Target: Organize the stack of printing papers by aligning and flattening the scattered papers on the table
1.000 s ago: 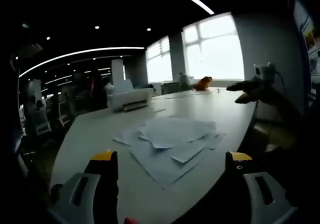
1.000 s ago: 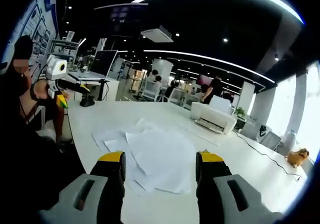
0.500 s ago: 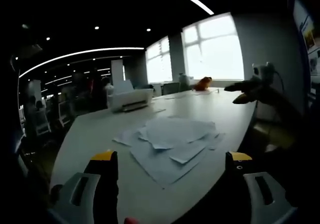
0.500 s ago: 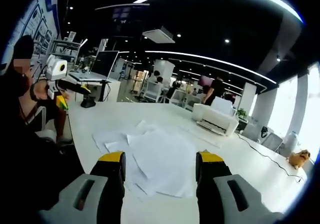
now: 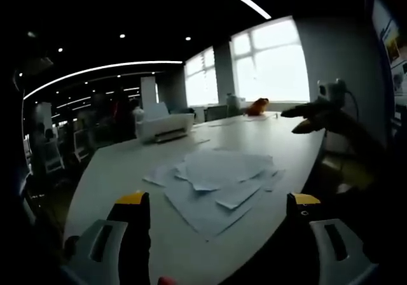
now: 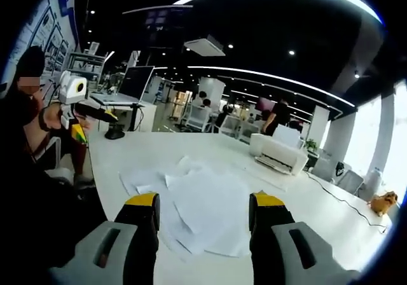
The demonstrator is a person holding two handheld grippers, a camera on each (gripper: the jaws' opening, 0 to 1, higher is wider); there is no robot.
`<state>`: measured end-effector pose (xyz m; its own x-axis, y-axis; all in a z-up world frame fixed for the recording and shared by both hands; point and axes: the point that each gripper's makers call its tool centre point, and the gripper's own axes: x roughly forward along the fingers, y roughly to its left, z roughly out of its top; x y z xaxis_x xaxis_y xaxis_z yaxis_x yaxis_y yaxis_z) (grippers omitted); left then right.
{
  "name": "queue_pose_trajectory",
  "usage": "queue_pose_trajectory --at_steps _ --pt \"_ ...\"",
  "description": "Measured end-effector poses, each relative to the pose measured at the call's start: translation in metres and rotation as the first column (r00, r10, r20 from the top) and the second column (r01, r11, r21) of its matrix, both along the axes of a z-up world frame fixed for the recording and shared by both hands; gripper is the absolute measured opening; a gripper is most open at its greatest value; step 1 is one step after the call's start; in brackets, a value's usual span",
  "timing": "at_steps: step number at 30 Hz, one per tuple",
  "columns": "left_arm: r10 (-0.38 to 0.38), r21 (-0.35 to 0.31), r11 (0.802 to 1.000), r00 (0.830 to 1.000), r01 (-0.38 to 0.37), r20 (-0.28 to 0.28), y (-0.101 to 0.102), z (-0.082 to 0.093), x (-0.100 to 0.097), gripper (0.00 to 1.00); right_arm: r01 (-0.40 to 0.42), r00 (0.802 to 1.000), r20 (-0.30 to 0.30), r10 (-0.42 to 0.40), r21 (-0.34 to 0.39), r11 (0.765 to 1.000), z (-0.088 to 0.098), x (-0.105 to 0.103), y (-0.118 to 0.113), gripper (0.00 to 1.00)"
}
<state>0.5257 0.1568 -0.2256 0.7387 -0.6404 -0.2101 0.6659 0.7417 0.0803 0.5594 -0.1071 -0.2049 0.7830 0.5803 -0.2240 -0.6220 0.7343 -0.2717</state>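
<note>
Several white printing papers point(image 5: 216, 182) lie scattered and overlapping on the white table point(image 5: 121, 170), spread at skewed angles. My left gripper point(image 5: 218, 201) hangs open above the table's near edge, short of the sheets, with nothing between its yellow-tipped fingers point(image 5: 132, 200). In the left gripper view, the right gripper point(image 5: 316, 111) is held in the air past the table's right side. In the right gripper view the same papers point(image 6: 205, 193) lie just beyond my open right gripper point(image 6: 204, 202), and the left gripper point(image 6: 81, 102) is held up at the far left.
A white printer point(image 5: 164, 125) point(image 6: 280, 154) stands on the table beyond the papers. An orange toy dog point(image 5: 257, 105) point(image 6: 380, 202) sits near the window end. A dark cable point(image 6: 331, 189) runs across the table. A person point(image 6: 25, 139) is at the left.
The right gripper view has crept slightly forward over the papers. In the left gripper view the right gripper has drifted a little up and left. The papers have not moved.
</note>
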Motion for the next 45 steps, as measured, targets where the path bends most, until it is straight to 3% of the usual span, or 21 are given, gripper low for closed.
queue_pose_trajectory --at_steps 26,36,45 --pt "-0.021 0.006 1.000 1.000 0.021 -0.003 -0.007 0.000 0.000 0.91 -0.036 0.999 -0.032 0.036 0.012 0.999 -0.007 0.010 0.016 0.52" --pt "-0.026 0.003 1.000 1.000 0.026 -0.008 -0.009 -0.002 -0.001 0.91 -0.019 0.995 -0.100 0.021 0.019 1.000 -0.036 0.023 0.014 0.52" --pt "-0.028 0.004 1.000 1.000 0.028 -0.010 -0.010 -0.003 -0.002 0.91 -0.007 0.991 -0.131 0.008 0.015 1.000 -0.049 0.023 0.011 0.51"
